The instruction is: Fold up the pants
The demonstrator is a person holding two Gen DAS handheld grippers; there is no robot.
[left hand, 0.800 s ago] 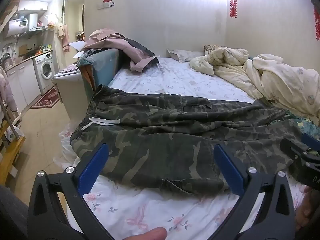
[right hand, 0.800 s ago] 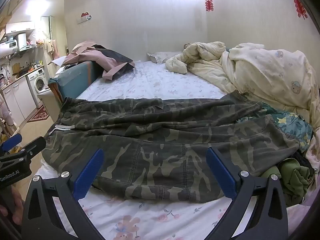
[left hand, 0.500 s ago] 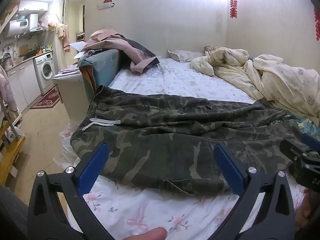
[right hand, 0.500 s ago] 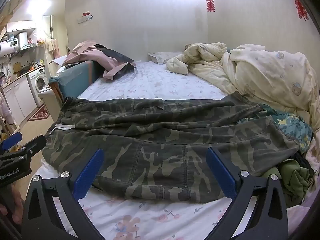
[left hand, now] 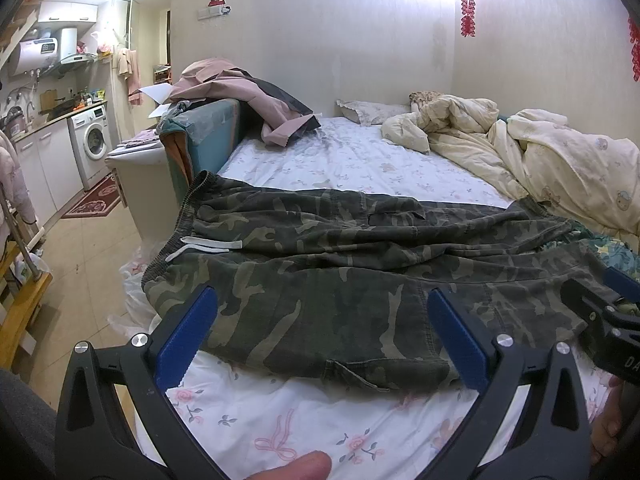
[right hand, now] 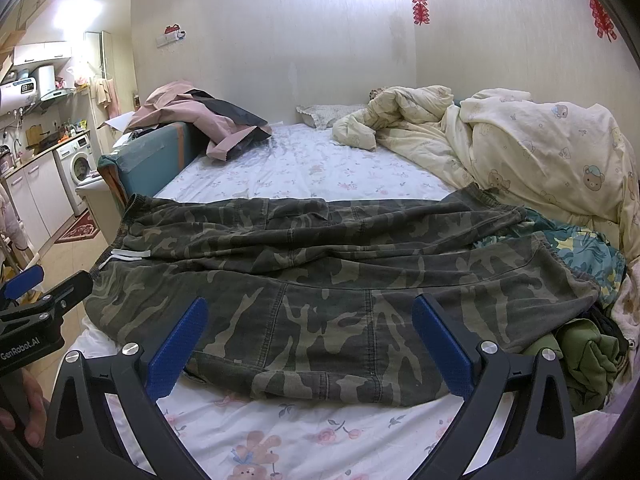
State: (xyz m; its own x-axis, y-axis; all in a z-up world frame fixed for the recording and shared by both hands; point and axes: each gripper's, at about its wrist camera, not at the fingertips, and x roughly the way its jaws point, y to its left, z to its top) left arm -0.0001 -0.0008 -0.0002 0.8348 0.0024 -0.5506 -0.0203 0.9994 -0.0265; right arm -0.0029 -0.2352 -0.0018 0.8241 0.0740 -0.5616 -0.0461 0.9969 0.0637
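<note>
You have the left gripper (left hand: 320, 332) and the right gripper (right hand: 306, 340) both spread wide and holding nothing, each hovering above the near edge of the pants (left hand: 344, 268). The pants lie flat across the bed (left hand: 360, 164), waistband toward the left edge and legs reaching toward the quilt (right hand: 540, 148).

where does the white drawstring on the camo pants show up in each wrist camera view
Left wrist view: the white drawstring lies left of centre, at the waistband of the camo pants.
Right wrist view: the drawstring sits far left, above the left gripper.
Shared landmark: the pink jacket draped over the teal board beyond the pants.
</note>
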